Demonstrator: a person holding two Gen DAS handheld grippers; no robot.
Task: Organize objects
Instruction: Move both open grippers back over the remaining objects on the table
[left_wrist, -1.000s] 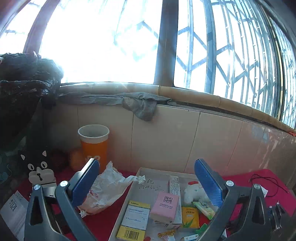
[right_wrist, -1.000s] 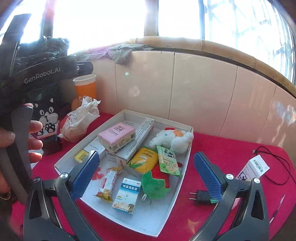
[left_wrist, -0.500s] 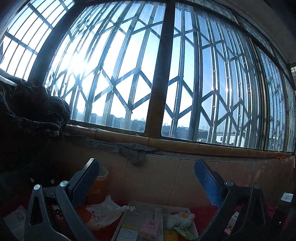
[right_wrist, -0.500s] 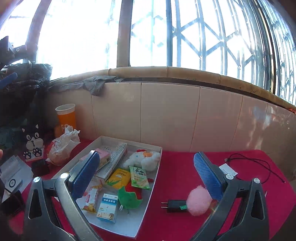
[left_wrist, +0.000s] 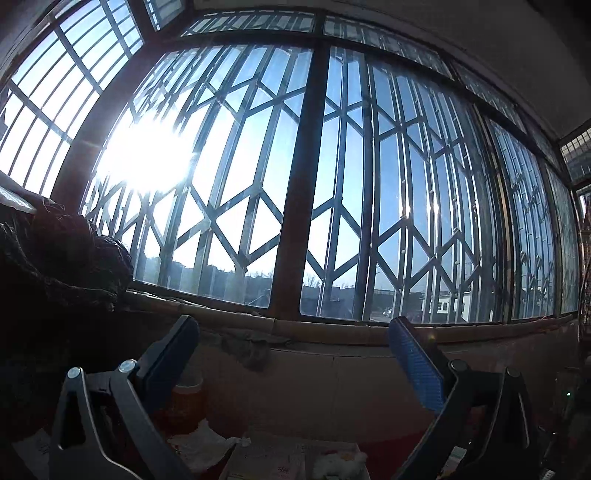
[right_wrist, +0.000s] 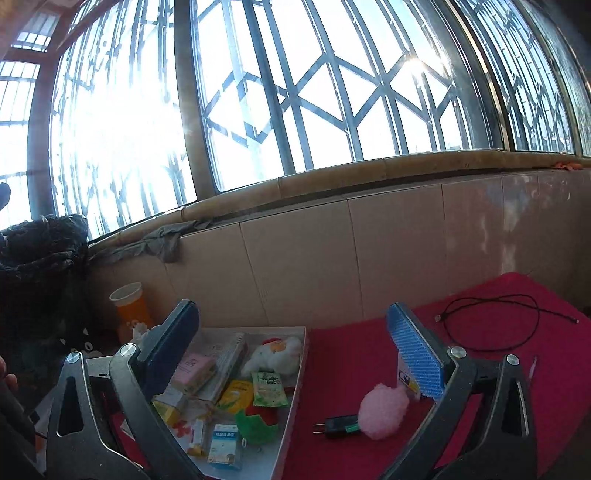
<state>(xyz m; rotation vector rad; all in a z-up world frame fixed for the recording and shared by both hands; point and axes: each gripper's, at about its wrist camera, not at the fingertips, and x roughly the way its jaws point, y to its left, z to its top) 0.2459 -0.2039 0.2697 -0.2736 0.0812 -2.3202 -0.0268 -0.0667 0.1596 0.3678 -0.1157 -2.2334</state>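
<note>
A white tray (right_wrist: 291, 387) on the red cloth holds several small items: a pink box (right_wrist: 194, 367), a white plush toy (right_wrist: 275, 354), a green snack packet (right_wrist: 268, 384), a yellow packet (right_wrist: 236, 395) and a blue-and-white box (right_wrist: 223, 445). Right of the tray lie a pink fluffy ball (right_wrist: 382, 410) and a black plug (right_wrist: 334, 426). My right gripper (right_wrist: 295, 358) hangs open above the tray's near right side, holding nothing. My left gripper (left_wrist: 291, 369) is open too and tilted up at the window; only the tray's far edge (left_wrist: 295, 446) shows dimly below it.
An orange paper cup (right_wrist: 131, 306) and a dark bag (right_wrist: 40, 266) stand at the left by the tiled wall. A black cable (right_wrist: 491, 321) loops on the red cloth at right. A grey rag (right_wrist: 162, 240) hangs from the window sill. A crumpled white bag (left_wrist: 199, 446) lies left of the tray.
Both grippers have tilted upward and drawn back. The left view has swung from the tray to the window. The pink ball and the cable came into the right view.
</note>
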